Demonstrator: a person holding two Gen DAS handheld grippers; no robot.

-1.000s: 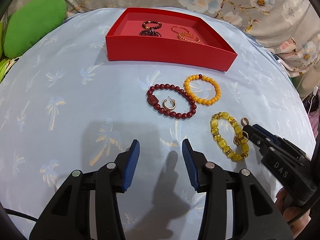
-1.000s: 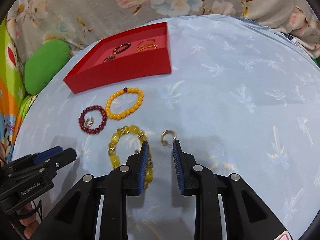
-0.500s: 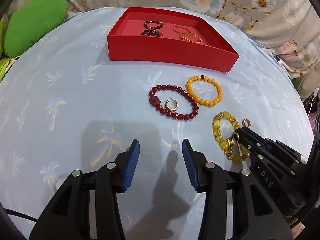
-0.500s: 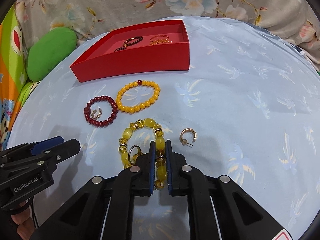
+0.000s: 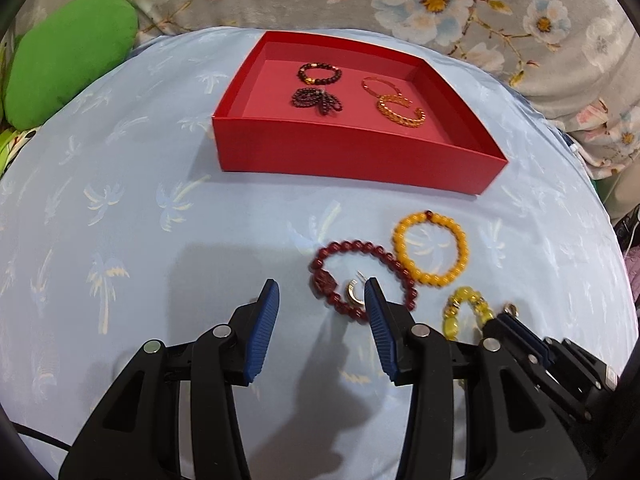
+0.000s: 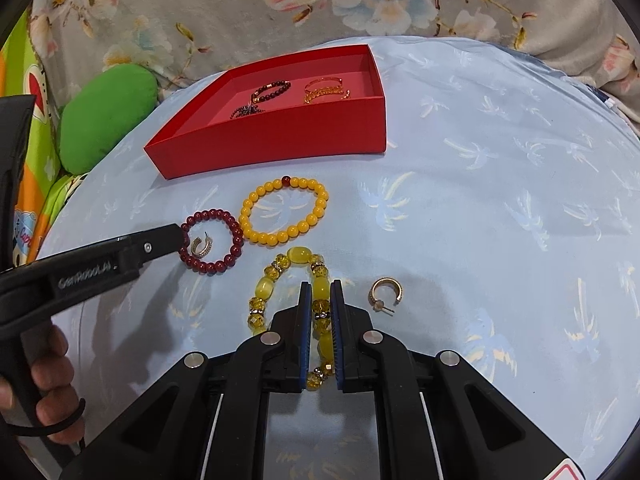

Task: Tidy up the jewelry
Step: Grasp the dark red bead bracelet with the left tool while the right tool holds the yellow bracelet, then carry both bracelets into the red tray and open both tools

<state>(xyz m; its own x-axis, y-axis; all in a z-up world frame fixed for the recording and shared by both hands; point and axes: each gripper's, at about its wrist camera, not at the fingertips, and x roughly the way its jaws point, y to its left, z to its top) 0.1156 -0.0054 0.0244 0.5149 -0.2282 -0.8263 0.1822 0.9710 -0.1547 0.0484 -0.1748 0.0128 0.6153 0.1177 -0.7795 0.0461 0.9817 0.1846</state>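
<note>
Jewelry lies spread on a light blue palm-print cloth, some of it already in a red box at the far side. Right gripper is clamped on the yellow glass-bead bracelet: the bracelet's right strand runs straight between the 2 blue pads, pads pressing it from both sides, the rest of the loop fanning out to the left and ahead of the tips. A gold hoop earring sits just right of the right gripper's tips, apart from them.

Left gripper has its jaws apart with nothing gripped. Its right fingertip is at the near edge of the dark red bead bracelet; a 2nd gold hoop earring lies inside that loop, just beside the same fingertip. From the right wrist view the left gripper's tip reaches the left side of the red loop; touching or not, cannot tell.

Orange bead bracelet, with 1 dark red bead at its far side, lies touching the red one on its right, between it and the box.

Yellow bracelet: mixed oval opaque beads and small faceted clear ones with metal spacers.

Box holds 4 pieces: 2 dark beaded ones on the left, 2 gold ones on the right.

A hand holds the left gripper's handle. Green cushion sits off the cloth, far left.
</note>
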